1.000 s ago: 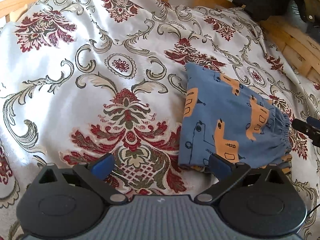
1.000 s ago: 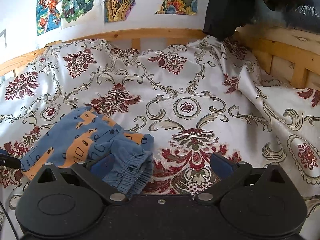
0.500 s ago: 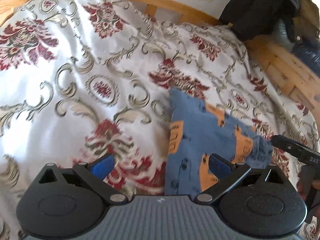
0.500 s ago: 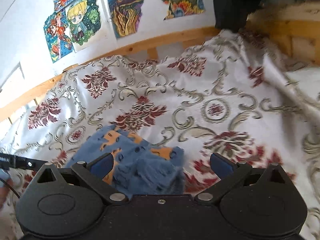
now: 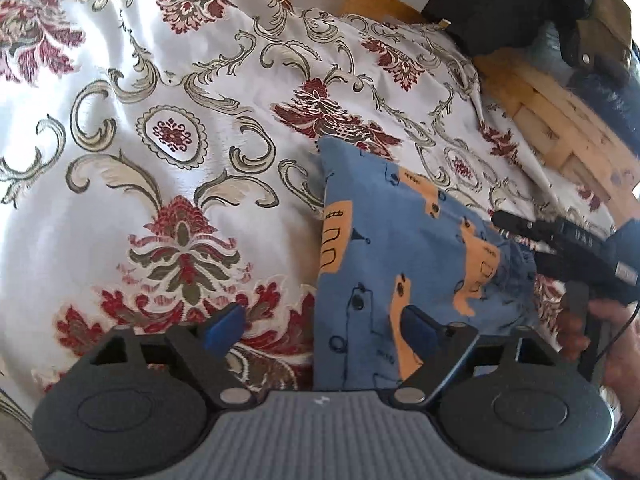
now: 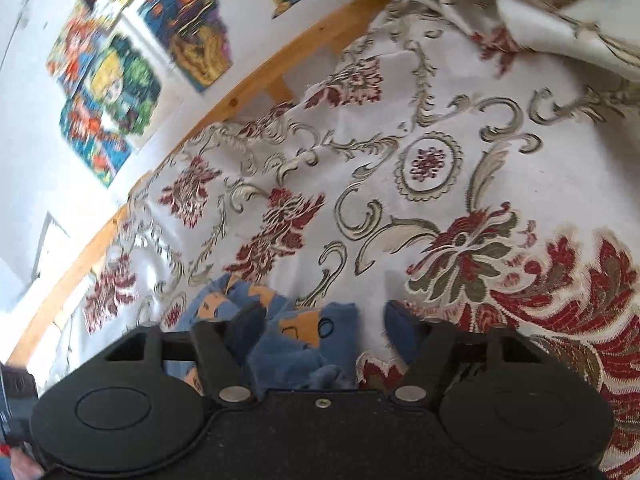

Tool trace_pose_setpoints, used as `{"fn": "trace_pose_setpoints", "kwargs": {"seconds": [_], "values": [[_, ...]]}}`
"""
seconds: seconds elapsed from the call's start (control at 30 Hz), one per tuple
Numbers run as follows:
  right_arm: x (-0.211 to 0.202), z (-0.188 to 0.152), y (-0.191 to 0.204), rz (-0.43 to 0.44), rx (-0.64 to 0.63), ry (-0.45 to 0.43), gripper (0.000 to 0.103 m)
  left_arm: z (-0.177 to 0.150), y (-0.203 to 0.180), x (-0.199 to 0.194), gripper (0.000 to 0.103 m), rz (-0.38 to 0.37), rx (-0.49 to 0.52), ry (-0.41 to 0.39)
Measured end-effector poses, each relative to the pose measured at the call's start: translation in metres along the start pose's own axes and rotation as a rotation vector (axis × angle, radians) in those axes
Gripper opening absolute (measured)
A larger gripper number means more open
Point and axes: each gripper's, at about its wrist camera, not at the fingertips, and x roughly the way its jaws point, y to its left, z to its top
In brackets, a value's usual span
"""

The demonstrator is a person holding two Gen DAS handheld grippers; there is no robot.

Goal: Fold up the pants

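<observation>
From where I stand, the bed is draped in a pale bedspread (image 5: 168,184) with red and olive floral scrolls, and a wooden bed frame (image 5: 552,116) runs along its far edge. In the left wrist view, the left gripper (image 5: 320,326) hovers low with its jaws spread wide, holding nothing; its blue pad at 9 o'clock sits over the bedspread, and the other over the cloth. The folded pants (image 5: 404,264), blue with orange vehicle prints, lie flat on the bedspread from the centre toward 3 o'clock. At 3 o'clock the right gripper (image 5: 568,252) reaches in over the bunched waistband edge, a hand (image 5: 588,328) beneath it. In the right wrist view, that gripper's jaws stand open, with rumpled blue fabric lying between them at 6 o'clock, not clamped. Colourful drawings (image 6: 132,64) hang on the white wall at 10 o'clock.
</observation>
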Motion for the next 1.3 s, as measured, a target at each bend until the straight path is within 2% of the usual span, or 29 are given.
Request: {"fn": "trace_pose_setpoints", "kwargs": {"seconds": [0.07, 0.1, 0.17, 0.2, 0.4, 0.47, 0.57, 0.6, 0.63, 0.7, 0.8, 0.97, 1.07, 1.23, 1.27, 1.3], "values": [[0.001, 0.002, -0.004, -0.003, 0.047, 0.0, 0.043, 0.0, -0.003, 0.0, 0.083, 0.019, 0.017, 0.009], [0.003, 0.002, -0.005, -0.013, 0.048, 0.013, 0.028, 0.0, -0.004, 0.0, 0.083, 0.022, 0.02, 0.012], [0.005, 0.001, 0.002, -0.031, 0.003, 0.03, 0.019, 0.0, -0.006, 0.0, 0.082, 0.037, 0.025, 0.016], [0.004, 0.001, 0.004, -0.037, -0.015, 0.027, 0.011, -0.001, -0.008, 0.0, 0.082, 0.049, 0.028, 0.017], [-0.009, 0.006, 0.008, -0.113, -0.074, -0.022, 0.006, -0.001, -0.014, 0.001, 0.08, 0.094, 0.027, 0.023], [-0.008, 0.004, 0.002, -0.116, -0.065, -0.014, 0.009, -0.001, -0.013, 0.0, 0.08, 0.096, 0.017, 0.022], [-0.011, 0.003, -0.005, -0.061, -0.017, -0.006, 0.036, 0.001, -0.013, -0.001, 0.081, 0.098, 0.007, 0.027], [-0.015, 0.005, -0.005, -0.037, -0.007, -0.014, 0.056, 0.002, -0.013, -0.002, 0.081, 0.093, -0.004, 0.026], [-0.019, 0.006, -0.006, -0.009, 0.01, -0.026, 0.072, 0.003, -0.013, -0.003, 0.082, 0.084, -0.015, 0.025], [-0.024, 0.01, -0.008, 0.036, 0.06, -0.033, 0.084, 0.005, -0.011, -0.002, 0.082, 0.073, -0.039, 0.027], [-0.016, 0.008, -0.016, 0.081, 0.133, 0.014, 0.095, 0.008, -0.014, 0.004, 0.082, 0.108, -0.04, 0.047], [-0.007, -0.004, -0.012, 0.057, 0.086, 0.001, 0.095, 0.01, -0.025, 0.012, 0.091, 0.152, -0.019, 0.071], [-0.006, -0.006, -0.008, 0.045, 0.065, -0.01, 0.094, 0.008, -0.027, 0.013, 0.096, 0.15, -0.017, 0.075], [-0.005, -0.009, -0.006, 0.033, 0.05, -0.017, 0.094, 0.005, -0.029, 0.013, 0.098, 0.159, -0.004, 0.073], [-0.006, -0.009, -0.006, 0.03, 0.052, -0.019, 0.093, 0.005, -0.03, 0.013, 0.098, 0.159, 0.0, 0.074], [-0.006, -0.009, -0.006, 0.02, 0.05, -0.02, 0.086, 0.005, -0.03, 0.013, 0.098, 0.16, 0.003, 0.076]]}}
